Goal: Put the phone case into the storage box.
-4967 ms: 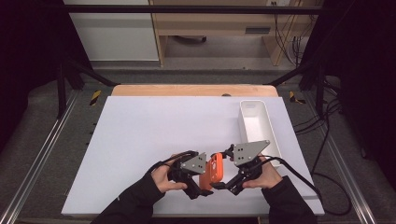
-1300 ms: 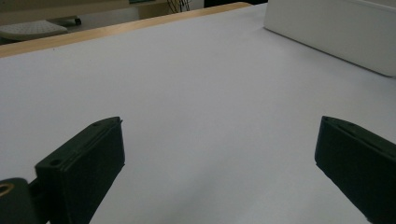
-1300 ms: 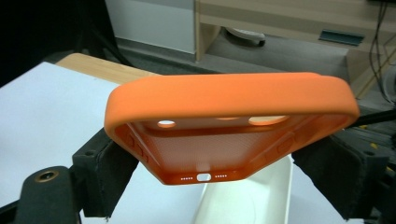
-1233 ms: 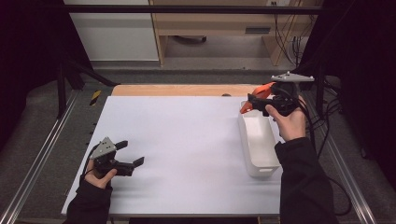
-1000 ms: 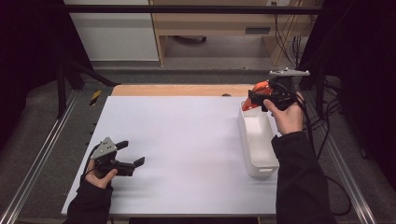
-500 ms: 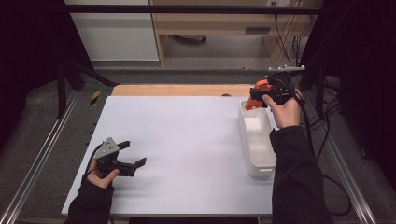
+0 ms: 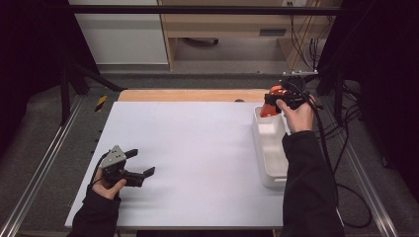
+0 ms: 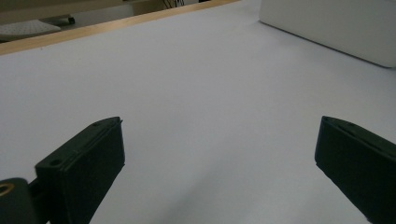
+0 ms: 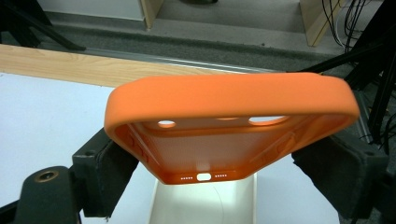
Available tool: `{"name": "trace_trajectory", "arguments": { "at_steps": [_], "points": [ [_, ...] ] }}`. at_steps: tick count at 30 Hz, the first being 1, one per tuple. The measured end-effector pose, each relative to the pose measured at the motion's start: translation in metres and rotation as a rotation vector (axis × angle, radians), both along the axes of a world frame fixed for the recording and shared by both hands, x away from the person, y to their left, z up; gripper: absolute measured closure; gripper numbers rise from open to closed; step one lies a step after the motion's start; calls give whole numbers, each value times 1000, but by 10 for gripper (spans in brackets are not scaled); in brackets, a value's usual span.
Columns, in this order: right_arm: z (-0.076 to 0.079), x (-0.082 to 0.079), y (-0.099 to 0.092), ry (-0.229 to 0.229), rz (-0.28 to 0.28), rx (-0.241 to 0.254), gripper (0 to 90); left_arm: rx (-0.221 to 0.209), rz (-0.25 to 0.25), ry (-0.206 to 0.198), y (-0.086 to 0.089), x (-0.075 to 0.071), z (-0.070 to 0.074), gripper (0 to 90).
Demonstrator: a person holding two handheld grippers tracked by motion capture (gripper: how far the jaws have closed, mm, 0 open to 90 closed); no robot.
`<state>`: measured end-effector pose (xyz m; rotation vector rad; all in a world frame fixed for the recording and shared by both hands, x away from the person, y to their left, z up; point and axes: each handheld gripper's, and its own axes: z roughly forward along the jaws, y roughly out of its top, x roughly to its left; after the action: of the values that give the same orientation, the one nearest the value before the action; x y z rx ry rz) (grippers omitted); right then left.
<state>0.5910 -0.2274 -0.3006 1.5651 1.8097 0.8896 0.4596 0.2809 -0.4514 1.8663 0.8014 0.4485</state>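
An orange phone case (image 7: 268, 109) hangs over the far end of a long white tray (image 7: 272, 148) at the table's right side. My right gripper (image 7: 272, 100) is shut on it. In the right gripper view the two black jaws press on the long sides of the case (image 9: 229, 107), hollow side up, with the tray (image 9: 205, 205) below. My left gripper (image 7: 142, 162) rests on the white table near the front left, open, with nothing between its jaws. The left gripper view shows those jaws wide apart (image 8: 219, 126) over bare white tabletop.
The white tabletop (image 7: 197, 148) has a wooden strip (image 7: 192, 95) along its far edge. Metal rails run down both sides, and black cables (image 7: 341, 148) hang at the right. The tray's side wall (image 8: 336, 23) appears far off in the left gripper view.
My right hand has carried the orange case a little to the left and downward, closer over the tray's far end. The left gripper has stayed in place, still open.
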Motion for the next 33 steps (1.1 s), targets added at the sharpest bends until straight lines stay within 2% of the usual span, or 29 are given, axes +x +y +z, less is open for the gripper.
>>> {"name": "trace_trajectory", "arguments": {
  "at_steps": [13,33],
  "points": [
    [-18,14,4,31,-42,-13,157,2,-1,-3,-1,0,0,10],
    [-40,33,10,74,-71,-12,156,4,-5,-5,-1,1,-1,10]
  ]
}}
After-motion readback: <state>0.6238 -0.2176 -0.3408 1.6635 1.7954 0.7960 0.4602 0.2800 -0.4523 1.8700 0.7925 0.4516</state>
